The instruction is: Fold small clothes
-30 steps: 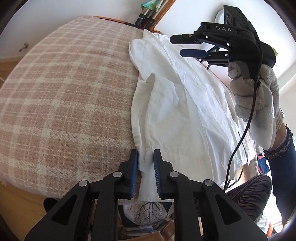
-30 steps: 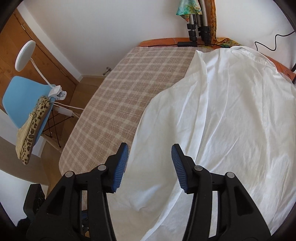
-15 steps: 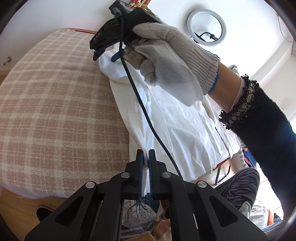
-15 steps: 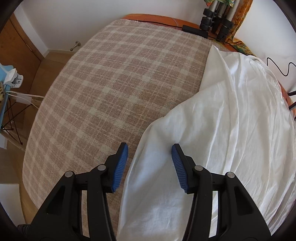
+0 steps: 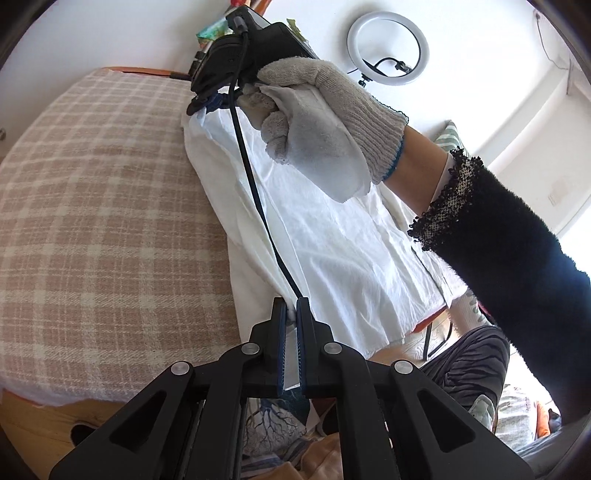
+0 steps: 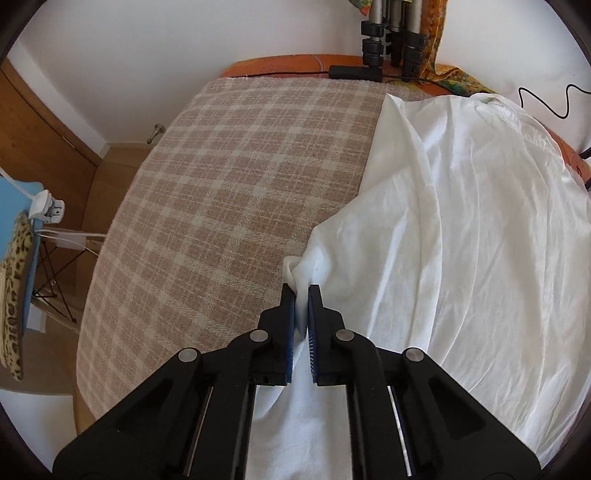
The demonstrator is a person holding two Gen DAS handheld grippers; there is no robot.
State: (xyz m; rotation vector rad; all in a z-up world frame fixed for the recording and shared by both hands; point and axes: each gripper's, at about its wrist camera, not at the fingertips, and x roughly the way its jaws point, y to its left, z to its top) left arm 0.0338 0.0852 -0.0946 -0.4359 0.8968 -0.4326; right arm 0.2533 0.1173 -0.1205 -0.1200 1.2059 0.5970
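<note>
A white shirt (image 5: 332, 236) lies on the plaid-covered table (image 5: 92, 221). My left gripper (image 5: 291, 314) is shut on the shirt's near left edge by the table's front. In the left wrist view the gloved right hand holds my right gripper (image 5: 207, 103) at the shirt's far left corner. In the right wrist view my right gripper (image 6: 302, 291) is shut on a bunched fold of the shirt (image 6: 461, 240) at its left edge, beside the bare plaid cloth (image 6: 221, 206).
Tripod legs (image 6: 391, 33) and a black cable (image 6: 543, 99) stand at the table's far end. A ring light (image 5: 388, 48) hangs on the wall. A blue chair with a leopard cloth (image 6: 14, 277) stands to the left. The right gripper's cable (image 5: 258, 203) crosses the shirt.
My right gripper moved to the shirt's left edge and closed on a fold of it. My left gripper closed on the near edge half a second ago and stays shut.
</note>
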